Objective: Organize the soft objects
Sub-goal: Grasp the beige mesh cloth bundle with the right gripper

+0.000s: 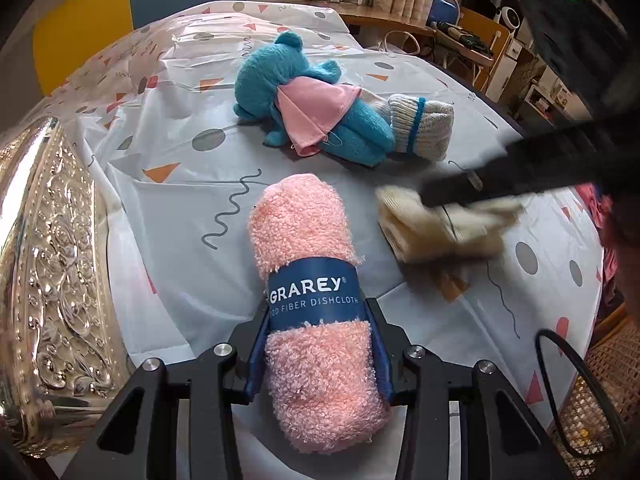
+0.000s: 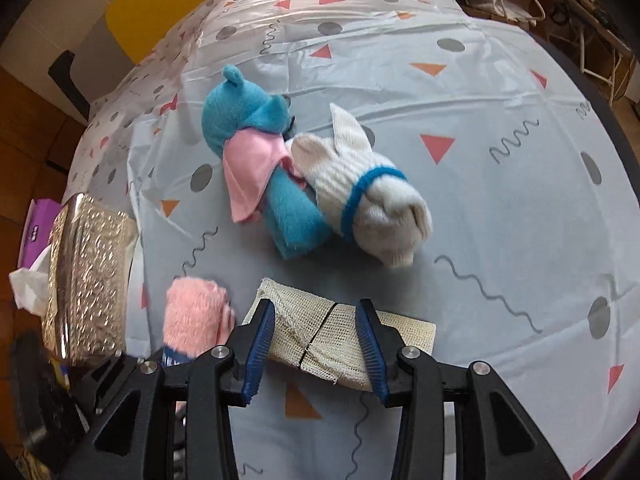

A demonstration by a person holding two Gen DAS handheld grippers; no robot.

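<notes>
My left gripper [image 1: 318, 316] is shut on a rolled pink dishcloth [image 1: 308, 264] with a blue paper band, lying on the table. Its far end shows in the right wrist view [image 2: 196, 312]. My right gripper [image 2: 316, 312] stands open around a folded beige mesh cloth [image 2: 320, 330] on the table; in the left wrist view the cloth [image 1: 436, 228] looks blurred under the right gripper's dark finger [image 1: 500, 180]. A blue plush toy [image 2: 256, 120] with a pink cloth [image 2: 252, 168] and a white knitted sock roll with a blue stripe [image 2: 360, 192] lie together farther back.
An embossed silver metal box [image 2: 88, 276] stands at the left, with a purple tissue pack [image 2: 38, 220] beyond it. The table has a patterned plastic cover [image 2: 480, 200]. Chairs, shelves and clutter stand past the far and right edges.
</notes>
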